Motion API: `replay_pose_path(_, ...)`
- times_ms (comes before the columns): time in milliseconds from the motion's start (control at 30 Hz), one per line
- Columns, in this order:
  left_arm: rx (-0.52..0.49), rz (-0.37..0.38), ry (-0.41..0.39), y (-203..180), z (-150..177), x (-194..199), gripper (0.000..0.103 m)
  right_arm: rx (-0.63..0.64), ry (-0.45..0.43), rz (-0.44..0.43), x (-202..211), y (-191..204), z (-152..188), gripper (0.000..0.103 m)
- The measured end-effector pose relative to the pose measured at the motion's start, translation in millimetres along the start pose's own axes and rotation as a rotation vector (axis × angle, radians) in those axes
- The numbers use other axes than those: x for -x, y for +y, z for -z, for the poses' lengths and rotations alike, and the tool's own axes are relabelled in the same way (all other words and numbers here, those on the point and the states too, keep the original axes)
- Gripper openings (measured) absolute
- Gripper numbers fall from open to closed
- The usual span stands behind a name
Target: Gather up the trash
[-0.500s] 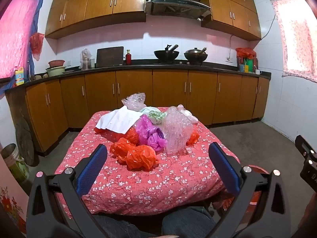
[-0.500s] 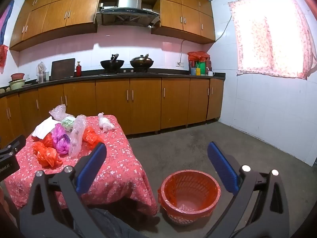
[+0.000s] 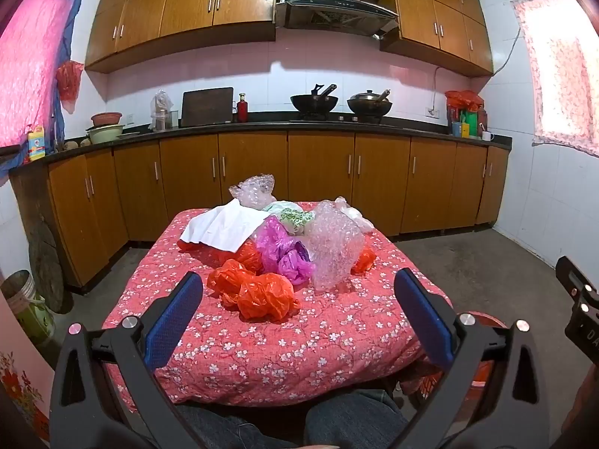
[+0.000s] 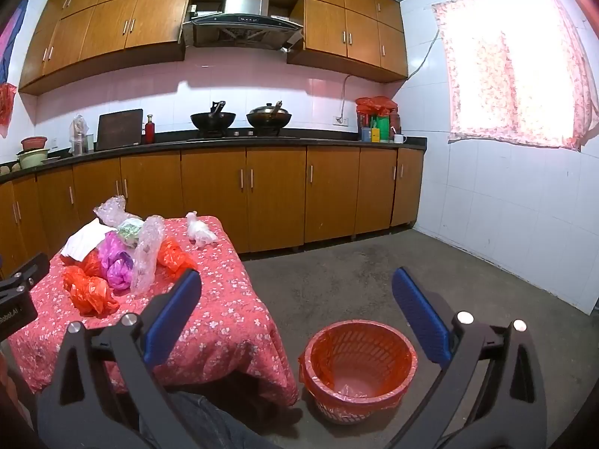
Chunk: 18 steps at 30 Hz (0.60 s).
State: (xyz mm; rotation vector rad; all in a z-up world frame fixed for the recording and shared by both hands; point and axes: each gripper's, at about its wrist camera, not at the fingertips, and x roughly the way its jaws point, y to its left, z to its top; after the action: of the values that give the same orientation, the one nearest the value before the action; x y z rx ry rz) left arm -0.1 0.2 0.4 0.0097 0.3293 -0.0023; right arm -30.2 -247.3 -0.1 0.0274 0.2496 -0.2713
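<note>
Setting: a low counter under a red cloth with small white flowers (image 3: 284,340), in a kitchen; a person's denim-clad knees show at the near edge.
Trash, location: a heap in the middle and far part of the counter, all pieces touching or overlapping.
Nearest item: crumpled orange-red plastic bags (image 3: 258,292), at the front of the heap, facing the left tongs.
Other items: crumpled magenta and purple plastic bags (image 3: 284,250); an upright roll of clear bubble wrap (image 3: 335,247); a white sheet of paper or cloth (image 3: 224,226) draped over the far left of the heap; a small white plastic bag (image 4: 200,230) lying apart at the far right corner.
Receptacle: round orange mesh bin with an orange liner (image 4: 357,366), on the floor just beside the counter; nearly empty.
Left tongs (image 3: 299,314): spread wide, nothing between them, short of the heap.
Right tongs (image 4: 295,314): spread wide, empty, aimed toward the bin and floor.
Handling, judged: everything looks very light, soft and crushable; film is slippery and springs back.
Grip advice: pinch a bunched, knotted fold of the orange-red bags, not a loose flap; the neighbours may drag along.
</note>
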Motion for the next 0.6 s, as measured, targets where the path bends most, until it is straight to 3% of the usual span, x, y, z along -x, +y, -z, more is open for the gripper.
replay_pose_path(600,0.002,0.001,0.001,0.1,0.3,-0.1,0.101,0.002,0.001,0.0,-0.4,1.1,-0.4,0.099)
